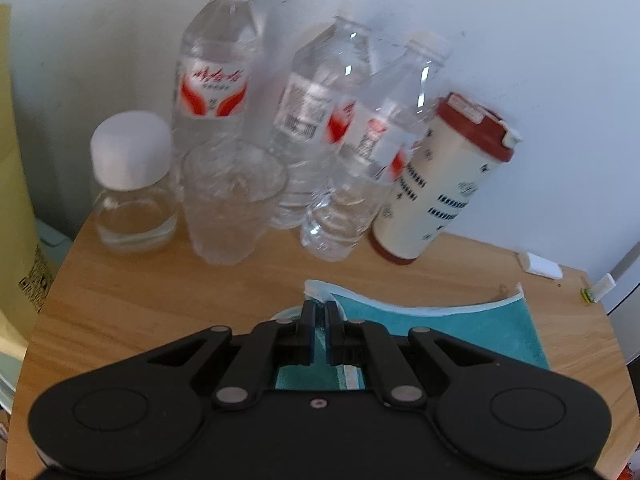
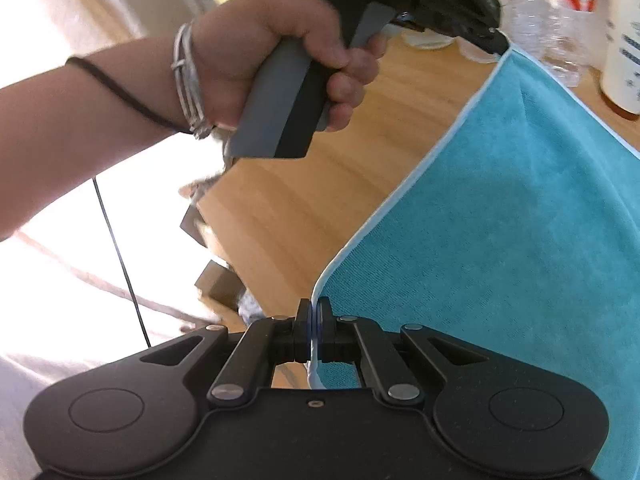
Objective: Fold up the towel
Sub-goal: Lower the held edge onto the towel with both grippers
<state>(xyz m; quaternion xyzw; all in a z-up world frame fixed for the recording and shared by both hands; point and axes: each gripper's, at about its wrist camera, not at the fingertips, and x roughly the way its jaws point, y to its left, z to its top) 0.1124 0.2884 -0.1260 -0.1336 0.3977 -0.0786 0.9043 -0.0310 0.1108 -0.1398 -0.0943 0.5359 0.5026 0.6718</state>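
The teal towel (image 1: 460, 322) with a pale blue hem lies on the wooden table (image 1: 160, 292), its far edge lifted. My left gripper (image 1: 320, 306) is shut on one towel corner. In the right wrist view the towel (image 2: 520, 220) hangs stretched between both grippers. My right gripper (image 2: 314, 306) is shut on its near corner. The left gripper, held in a hand (image 2: 288, 52), pinches the far corner at the top of that view.
Three clear water bottles (image 1: 216, 76), a glass cup (image 1: 232, 200), a small white-capped jar (image 1: 132, 184) and a cream tumbler with a red lid (image 1: 444, 176) stand along the wall behind the towel. A small white object (image 1: 542, 266) lies at the right edge.
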